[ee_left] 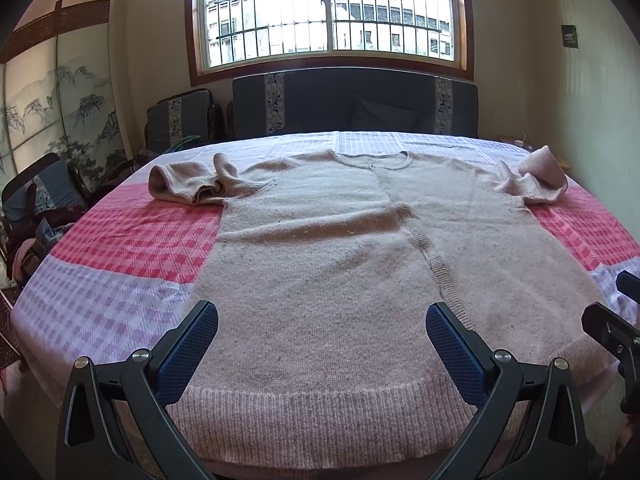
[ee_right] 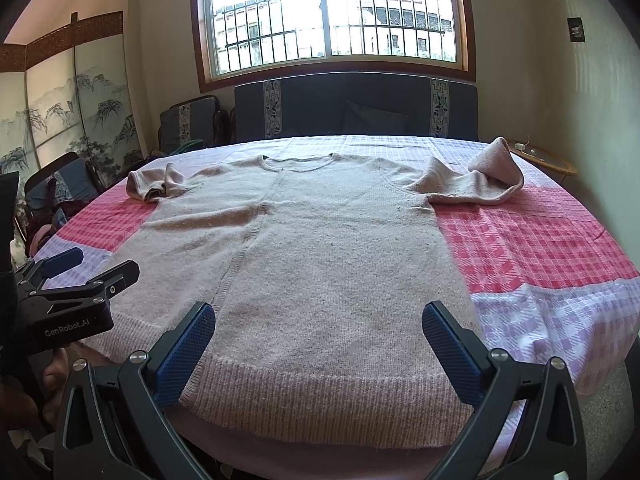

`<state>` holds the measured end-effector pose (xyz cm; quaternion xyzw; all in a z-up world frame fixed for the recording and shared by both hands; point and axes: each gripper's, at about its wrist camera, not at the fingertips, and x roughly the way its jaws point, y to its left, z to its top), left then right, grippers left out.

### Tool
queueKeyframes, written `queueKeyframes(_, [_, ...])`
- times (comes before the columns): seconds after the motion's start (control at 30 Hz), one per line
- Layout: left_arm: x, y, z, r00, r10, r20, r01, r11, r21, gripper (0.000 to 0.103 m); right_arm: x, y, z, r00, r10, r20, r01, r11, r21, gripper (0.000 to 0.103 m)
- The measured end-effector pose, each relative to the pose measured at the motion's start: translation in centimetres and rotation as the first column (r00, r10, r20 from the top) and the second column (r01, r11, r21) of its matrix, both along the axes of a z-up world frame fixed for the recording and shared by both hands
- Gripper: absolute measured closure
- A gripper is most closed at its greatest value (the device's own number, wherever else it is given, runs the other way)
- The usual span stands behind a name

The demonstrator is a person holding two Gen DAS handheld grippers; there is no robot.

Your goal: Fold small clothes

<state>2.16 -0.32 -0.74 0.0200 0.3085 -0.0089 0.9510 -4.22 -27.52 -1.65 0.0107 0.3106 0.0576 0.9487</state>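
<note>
A pale pink knitted short-sleeved sweater lies flat on the table, neck away from me, ribbed hem at the near edge; it also shows in the right wrist view. Its left sleeve and right sleeve are bunched up. My left gripper is open and empty, hovering over the hem's left half. My right gripper is open and empty over the hem's right half. Each gripper shows at the edge of the other's view: the right one, the left one.
The table wears a checked cloth, pink in the middle and lilac near the front. Dark cushioned chairs stand behind it under a barred window. A painted screen stands at the left.
</note>
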Motion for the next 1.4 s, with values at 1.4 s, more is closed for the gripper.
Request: queueKeyframes(1.4, [6.7, -0.9, 0.5, 0.996, -0.038, -0.078, 0.04, 0.999, 0.035, 0.0, 23.6, -31.1, -0.9, 0.963, -0.097, -0.251, 0.267, 0.474, 0.839, 0.032])
